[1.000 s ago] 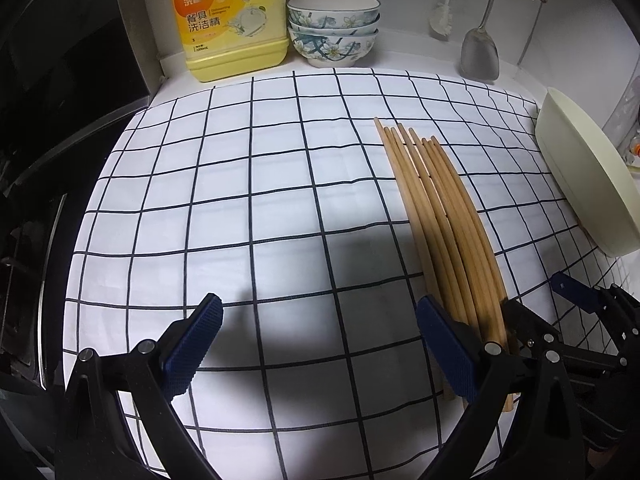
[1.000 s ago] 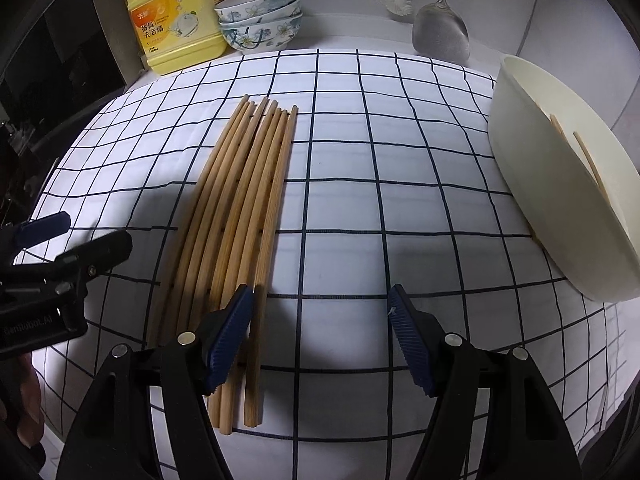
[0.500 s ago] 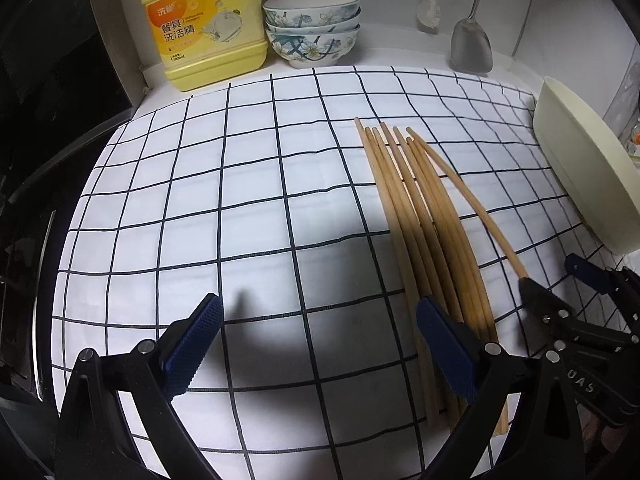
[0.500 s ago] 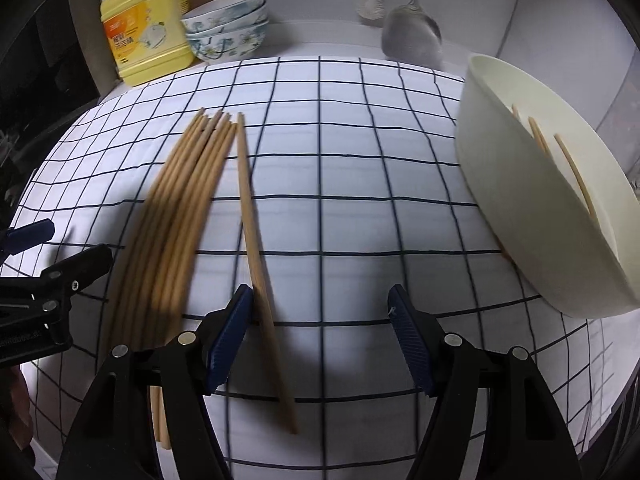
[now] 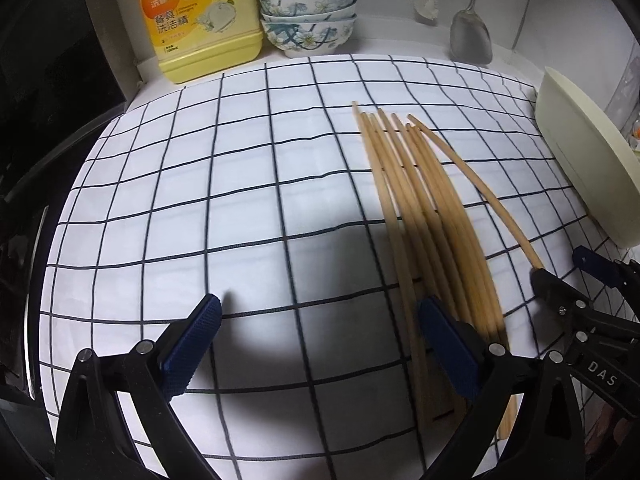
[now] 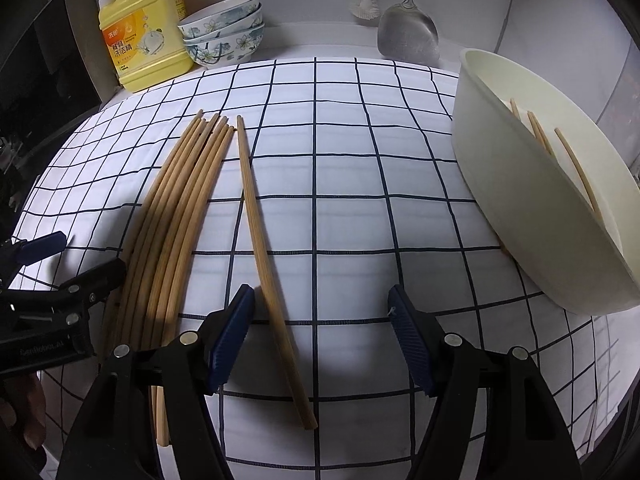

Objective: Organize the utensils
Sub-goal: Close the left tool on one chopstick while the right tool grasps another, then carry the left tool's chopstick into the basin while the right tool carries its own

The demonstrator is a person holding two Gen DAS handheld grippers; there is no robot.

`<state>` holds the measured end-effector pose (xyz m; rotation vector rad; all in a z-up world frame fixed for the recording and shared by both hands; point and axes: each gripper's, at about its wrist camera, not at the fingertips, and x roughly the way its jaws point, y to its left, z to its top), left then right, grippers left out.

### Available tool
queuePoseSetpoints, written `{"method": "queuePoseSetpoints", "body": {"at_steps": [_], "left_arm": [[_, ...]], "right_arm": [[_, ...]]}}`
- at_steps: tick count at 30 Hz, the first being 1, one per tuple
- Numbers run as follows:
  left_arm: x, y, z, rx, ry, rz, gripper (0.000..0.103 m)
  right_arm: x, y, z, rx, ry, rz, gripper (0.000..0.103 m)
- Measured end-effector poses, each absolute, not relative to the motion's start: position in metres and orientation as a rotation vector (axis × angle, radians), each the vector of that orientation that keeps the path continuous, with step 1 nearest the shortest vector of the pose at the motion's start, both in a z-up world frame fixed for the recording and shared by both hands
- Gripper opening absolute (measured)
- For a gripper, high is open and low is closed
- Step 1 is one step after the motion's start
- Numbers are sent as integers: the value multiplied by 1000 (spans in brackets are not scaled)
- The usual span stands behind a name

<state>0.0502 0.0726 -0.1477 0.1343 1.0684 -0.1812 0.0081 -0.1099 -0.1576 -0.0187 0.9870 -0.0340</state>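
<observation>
A bundle of wooden chopsticks (image 6: 176,216) lay side by side on the checked cloth (image 6: 340,152) covering the surface, running from the centre-left of the right wrist view down toward its lower left. One single chopstick (image 6: 260,248) lay apart from the bundle, just to its right, its near end reaching down between the fingers of the right claw (image 6: 320,332). That claw stood spread wide, gripping nothing, with the single chopstick closer to its left finger (image 6: 230,336) than to the other.

In the left wrist view the same bundle (image 5: 420,216) sat right of centre, and the single chopstick (image 5: 480,192) slanted off toward the right edge of the frame. The left claw (image 5: 320,344) was also spread wide and held nothing; its right finger (image 5: 448,344) overlapped the near ends of the bundle, though whether it touched them could not be told.

A cream bowl (image 6: 532,184) sat tilted at the right of the right wrist view, resting on the cloth, with a few more chopsticks (image 6: 572,164) leaning inside it. Along the top of the frame, beyond the cloth, stood a yellow detergent bottle (image 6: 144,40) at the upper left, a stack of flowered bowls (image 6: 224,32) just beside it, and a metal ladle (image 6: 408,32) and a white brush (image 6: 366,0) against the wall.
</observation>
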Motion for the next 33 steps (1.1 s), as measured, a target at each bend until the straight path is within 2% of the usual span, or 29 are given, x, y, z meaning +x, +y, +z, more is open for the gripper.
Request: {"method": "queuePoseSetpoints", "body": {"at_steps": [9,16,19,22,23,24,25,29,31,32,33], "left_arm": [[63,97,-151,93,1075,-145,98],[86,82,-150,97,1051,-147,98],[97,69,-149,115,1028,-171,93],[103,60,-146,117,1007,-208,78],[105,56,-145,124,997,-222,68],[105,53,-144,129,993,-232,59],[104,50,-143,134,988,-244,55],[97,44,-141,154,967,-298,28],[93,44,-141,154,964,-308,16],[92,45,-141,152,966,-313,7],[91,46,-140,150,968,-316,7]], "right_arm": [[14,-107,-159,-20,972,-18,66],[28,-97,-160,-59,933,23,66],[35,-95,-160,-66,917,45,66],[38,-93,-161,-73,908,63,65],[39,-93,-161,-74,906,67,65],[39,-92,-161,-75,903,76,60],[39,-90,-160,-81,899,83,53],[39,-85,-159,-91,891,99,34],[38,-82,-159,-102,889,91,10],[38,-82,-159,-108,891,87,8],[39,-82,-159,-109,894,84,7]]}}
